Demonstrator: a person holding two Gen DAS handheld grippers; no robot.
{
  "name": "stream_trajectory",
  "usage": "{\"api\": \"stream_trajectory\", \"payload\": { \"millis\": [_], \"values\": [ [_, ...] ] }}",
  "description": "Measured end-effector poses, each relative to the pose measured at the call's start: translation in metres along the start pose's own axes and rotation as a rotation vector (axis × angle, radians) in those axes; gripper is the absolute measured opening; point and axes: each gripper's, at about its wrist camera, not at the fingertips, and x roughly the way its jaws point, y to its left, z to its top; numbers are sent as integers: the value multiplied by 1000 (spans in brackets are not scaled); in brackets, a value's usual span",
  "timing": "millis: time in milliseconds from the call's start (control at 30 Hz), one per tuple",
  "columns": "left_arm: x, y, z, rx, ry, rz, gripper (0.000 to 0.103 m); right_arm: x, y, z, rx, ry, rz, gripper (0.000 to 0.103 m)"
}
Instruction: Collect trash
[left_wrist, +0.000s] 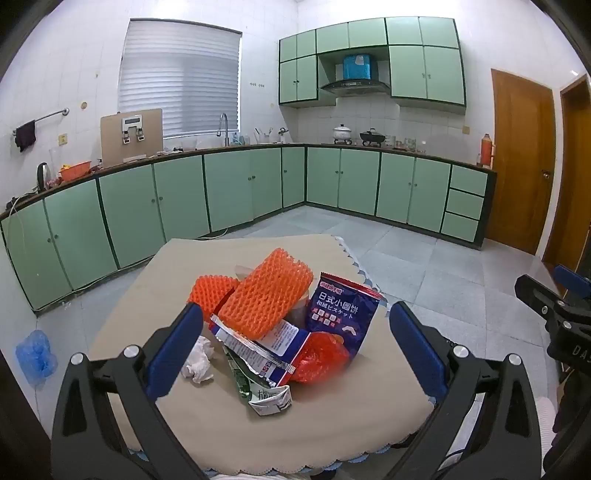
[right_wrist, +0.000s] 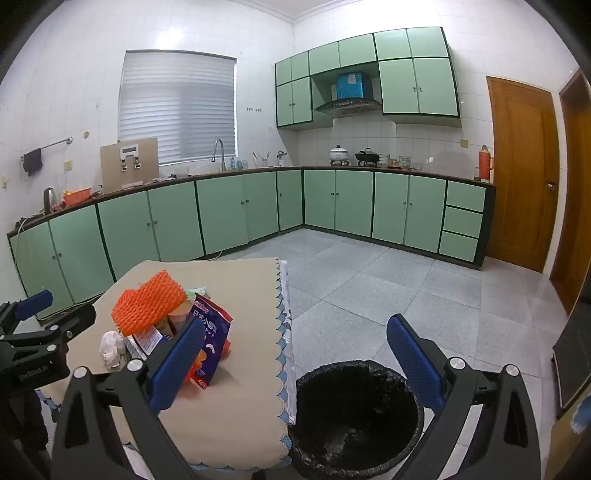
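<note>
Spread wide apart and gripping nothing, the left gripper (left_wrist: 291, 339) is seen nearest the lens in the left wrist view, its blue pads framing a heap of trash on the beige-covered table (left_wrist: 332, 424). Going from left to right across that heap, a crumpled white tissue (left_wrist: 197, 363) is found just beside the left pad, with a green and white wrapper (left_wrist: 266, 395) lying crushed at the near edge. Two orange foam nets (left_wrist: 264, 295) are stacked on top, the larger tilted over the smaller. Beneath them a torn blue and white packet (left_wrist: 271, 341) is spread, and an orange-red plastic bag (left_wrist: 319, 356) is tucked against it. A dark blue biscuit packet (left_wrist: 341, 315) is propped upright at the right of the heap. On the floor at far left a blue plastic bag (left_wrist: 35, 356) is seen. In the right wrist view the right gripper (right_wrist: 295, 358) is likewise held fully released with nothing between its pads, over the table's right edge. Below it, on the floor just beside the table, a bin lined with a black bag (right_wrist: 354, 417) is seen. Green cabinets (right_wrist: 221, 214) are ranged along the far walls, and a wooden door (right_wrist: 521, 173) is shut at right.
</note>
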Motion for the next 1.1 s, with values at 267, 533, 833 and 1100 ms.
{"api": "stream_trajectory", "payload": {
  "millis": [267,533,833,1100],
  "values": [
    [1,0,1,-5,-3,1,98,1,0,0,-2,2,0,97],
    [-1,4,2,-10,-8,2,98,6,-1,0,5,3,1,97],
    [0,5,5,-9,-8,5,97,3,-2,0,11,5,0,97],
    [0,4,4,-9,-8,5,97,4,-1,-1,11,6,1,97]
  ]
}}
